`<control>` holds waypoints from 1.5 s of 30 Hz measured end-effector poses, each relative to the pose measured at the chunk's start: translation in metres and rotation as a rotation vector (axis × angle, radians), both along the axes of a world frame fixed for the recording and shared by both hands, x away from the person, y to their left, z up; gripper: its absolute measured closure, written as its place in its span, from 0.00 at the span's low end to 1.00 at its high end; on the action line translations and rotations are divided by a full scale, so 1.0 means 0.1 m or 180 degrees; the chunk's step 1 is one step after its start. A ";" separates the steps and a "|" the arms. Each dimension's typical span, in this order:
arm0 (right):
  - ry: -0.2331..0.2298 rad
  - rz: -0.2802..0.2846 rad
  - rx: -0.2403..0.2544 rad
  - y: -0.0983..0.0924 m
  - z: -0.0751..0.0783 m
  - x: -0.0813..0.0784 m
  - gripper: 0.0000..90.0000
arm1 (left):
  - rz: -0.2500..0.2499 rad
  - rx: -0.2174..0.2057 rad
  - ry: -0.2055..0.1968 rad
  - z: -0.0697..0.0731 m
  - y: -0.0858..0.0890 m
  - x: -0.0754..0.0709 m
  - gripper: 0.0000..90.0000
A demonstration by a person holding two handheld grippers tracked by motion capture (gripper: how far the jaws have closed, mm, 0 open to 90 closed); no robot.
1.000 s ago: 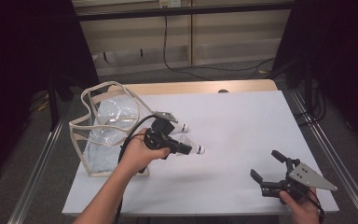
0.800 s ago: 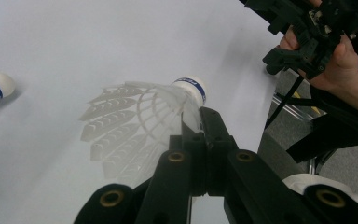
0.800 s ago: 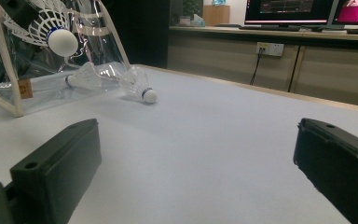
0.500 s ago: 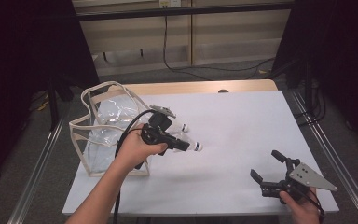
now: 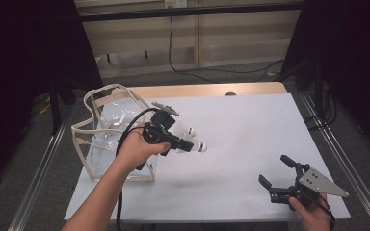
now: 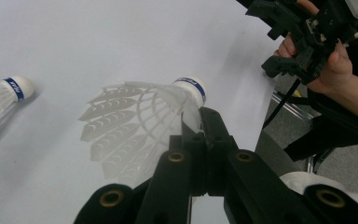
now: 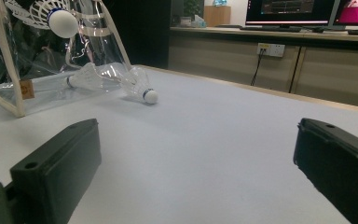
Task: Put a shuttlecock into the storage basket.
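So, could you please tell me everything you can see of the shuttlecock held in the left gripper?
The shuttlecock is white, with a rounded cork-like head ringed by a blue band and a slotted skirt that looks like plastic. The left gripper is shut on the skirt's edge near the head, so it hangs lifted above the white table, lying roughly level with its head pointing away from the gripper. In the high view it sits just right of the clear bag. Nothing else touches it.

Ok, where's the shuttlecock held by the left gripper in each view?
High view: left of centre, shuttlecock in the left gripper, beside the clear bag.
Left gripper view: centre, just above the fingers.
Right gripper view: top left corner.
Shared landmark: the white table.
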State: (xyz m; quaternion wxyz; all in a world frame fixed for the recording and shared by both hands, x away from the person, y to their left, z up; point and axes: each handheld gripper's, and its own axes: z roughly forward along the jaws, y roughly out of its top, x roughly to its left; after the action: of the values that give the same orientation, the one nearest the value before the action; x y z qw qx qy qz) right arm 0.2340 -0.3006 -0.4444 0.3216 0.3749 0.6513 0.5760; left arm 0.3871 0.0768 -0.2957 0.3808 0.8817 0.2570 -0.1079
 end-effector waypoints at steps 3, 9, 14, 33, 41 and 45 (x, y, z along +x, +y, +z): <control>-0.0016 -0.0004 -0.0010 -0.01 0.00 0.00 0.01 | 0.0007 0.0024 -0.0012 0.03 0.00 0.01 1.00; -0.0013 -0.0002 -0.0009 -0.01 0.00 0.00 0.01 | -0.0018 0.0003 0.0030 0.07 0.01 0.03 1.00; -0.0013 0.0000 -0.0007 0.00 0.00 0.00 0.01 | -0.0015 0.0026 0.0039 0.10 0.01 0.05 1.00; -0.0007 0.0012 0.0004 0.00 0.00 0.00 0.01 | -0.0010 0.0090 -0.0003 0.24 0.04 0.08 1.00; -0.0008 0.0015 0.0006 0.00 0.00 0.00 0.01 | 0.0027 0.0133 -0.0035 0.29 0.07 0.11 1.00; -0.0012 0.0011 0.0000 0.00 0.00 0.00 0.01 | 0.0028 0.0154 -0.0053 0.32 0.09 0.13 1.00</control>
State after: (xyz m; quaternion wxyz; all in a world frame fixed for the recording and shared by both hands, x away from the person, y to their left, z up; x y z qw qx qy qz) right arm 0.2340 -0.3009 -0.4442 0.3219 0.3726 0.6513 0.5773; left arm 0.3997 0.0855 -0.2635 0.3619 0.8904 0.2602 -0.0925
